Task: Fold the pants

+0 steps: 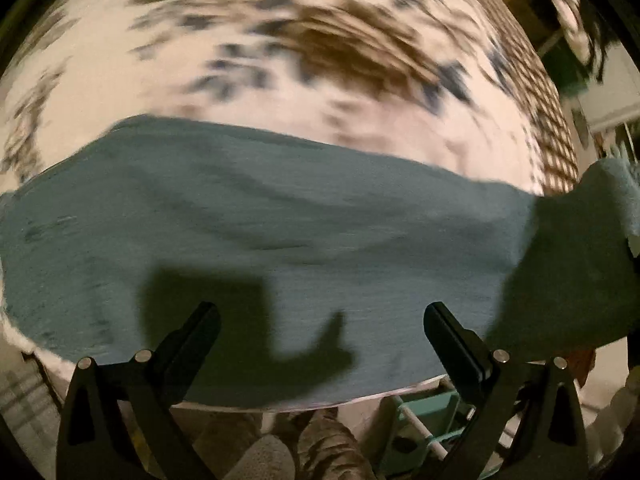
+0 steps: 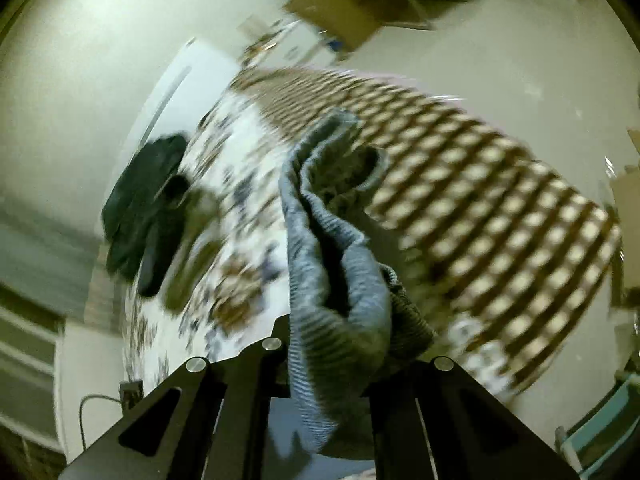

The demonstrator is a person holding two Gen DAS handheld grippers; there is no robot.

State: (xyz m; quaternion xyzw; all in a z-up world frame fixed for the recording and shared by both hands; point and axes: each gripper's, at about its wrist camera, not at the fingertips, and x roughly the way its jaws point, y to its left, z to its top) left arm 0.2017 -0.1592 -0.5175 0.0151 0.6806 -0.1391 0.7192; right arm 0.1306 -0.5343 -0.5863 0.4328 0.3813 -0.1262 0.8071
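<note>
The teal-grey pants (image 1: 280, 240) lie spread across a bed covered by a white sheet with a brown and dark blue floral print (image 1: 280, 92); a brown-and-cream checked blanket (image 2: 500, 208) covers the bed's far part. In the left wrist view the left hand-held gripper (image 1: 322, 316) hangs above the pants with its two black fingers (image 1: 200, 328) standing well apart and nothing between them; its shadow falls on the fabric just beyond. At the right edge of that view one end of the pants is lifted clear of the bed. In the right wrist view the right hand-held gripper (image 2: 332, 364) is clamped on a bunched fold of the pants (image 2: 336, 280), the ribbed cloth rising from between its jaws and hiding the fingertips. A dark garment (image 2: 148, 208) lies on the sheet near the bed's edge. Both views are motion-blurred.
</note>
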